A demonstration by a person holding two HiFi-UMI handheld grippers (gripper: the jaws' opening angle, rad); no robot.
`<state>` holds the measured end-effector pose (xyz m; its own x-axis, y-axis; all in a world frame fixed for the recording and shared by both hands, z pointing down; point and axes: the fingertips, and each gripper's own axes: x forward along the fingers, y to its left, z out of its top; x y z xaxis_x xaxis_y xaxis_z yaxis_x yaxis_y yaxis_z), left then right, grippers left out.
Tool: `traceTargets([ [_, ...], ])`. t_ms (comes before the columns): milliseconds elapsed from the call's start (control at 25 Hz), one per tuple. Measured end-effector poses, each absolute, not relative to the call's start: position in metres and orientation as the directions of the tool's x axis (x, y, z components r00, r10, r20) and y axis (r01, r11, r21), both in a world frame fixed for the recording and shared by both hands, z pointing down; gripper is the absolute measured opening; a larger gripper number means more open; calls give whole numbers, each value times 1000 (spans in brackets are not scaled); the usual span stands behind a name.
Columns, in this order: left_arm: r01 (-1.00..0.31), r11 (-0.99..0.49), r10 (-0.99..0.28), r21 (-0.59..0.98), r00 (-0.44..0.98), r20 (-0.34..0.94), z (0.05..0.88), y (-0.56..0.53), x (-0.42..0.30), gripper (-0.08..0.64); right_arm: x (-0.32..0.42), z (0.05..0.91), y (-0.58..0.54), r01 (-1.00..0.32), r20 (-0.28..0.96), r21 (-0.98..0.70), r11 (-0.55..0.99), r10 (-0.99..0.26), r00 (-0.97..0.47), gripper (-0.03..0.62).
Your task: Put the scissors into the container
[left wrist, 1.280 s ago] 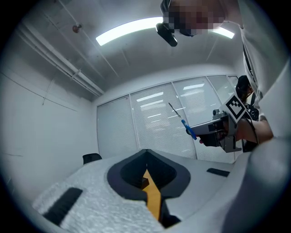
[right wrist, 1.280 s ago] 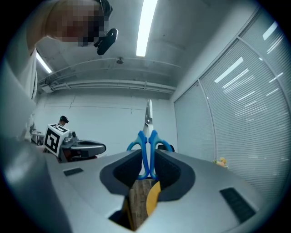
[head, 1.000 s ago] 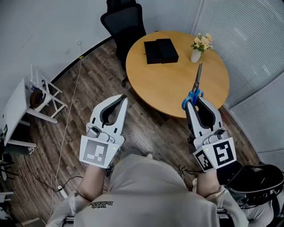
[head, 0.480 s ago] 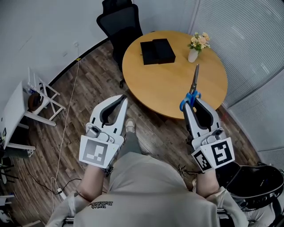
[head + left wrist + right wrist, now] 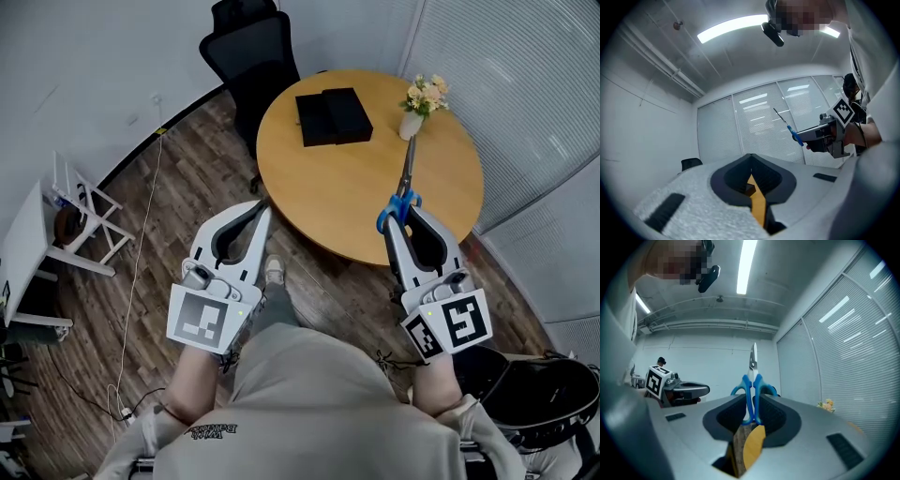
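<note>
- The right gripper (image 5: 397, 214) has its jaws clamped on the blue handles of the scissors (image 5: 404, 180). Its own view shows the handle loops pinched between the jaws and the blades standing straight out beyond them.
- The scissors are therefore held in the air over the near edge of the round wooden table (image 5: 441, 202). Their long axis runs near to far, continuing the gripper's line, and the closed tips point far and slightly right, roughly at the vase of flowers (image 5: 419, 101).
- The left gripper (image 5: 260, 208) has its jaws brought together on nothing. It hangs over the floor, left of the table's near edge.
- The black container (image 5: 333, 116) sits on the far-left part of the table, in front of a black chair (image 5: 246, 52). Whether it is open cannot be told from here.
- From the scissor tips the container lies far and to the left, well apart. The two grippers look about equally distant from it, but the right one carries the load, so the move probably calls for a reach forward and leftward across the table.
</note>
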<state>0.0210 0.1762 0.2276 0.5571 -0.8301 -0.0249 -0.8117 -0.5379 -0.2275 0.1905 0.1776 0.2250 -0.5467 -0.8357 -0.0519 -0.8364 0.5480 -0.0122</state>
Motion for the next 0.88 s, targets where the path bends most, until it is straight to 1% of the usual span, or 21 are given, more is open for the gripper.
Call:
traceTargets([
  [240, -797, -562, -817, -222, 577, -4, 237, 136, 17, 21, 182, 236, 140, -836, -23, -15, 549, -836, -549, 98],
  [480, -787, -585, -803, -195, 595, 7, 242, 86, 3, 21, 156, 229, 99, -816, -10, 1, 577, -816, -577, 98],
  [880, -752, -634, -769, -180, 638, 44, 245, -15, -36, 21, 122, 230, 6, -849, 34, -12, 528, -849, -528, 98],
])
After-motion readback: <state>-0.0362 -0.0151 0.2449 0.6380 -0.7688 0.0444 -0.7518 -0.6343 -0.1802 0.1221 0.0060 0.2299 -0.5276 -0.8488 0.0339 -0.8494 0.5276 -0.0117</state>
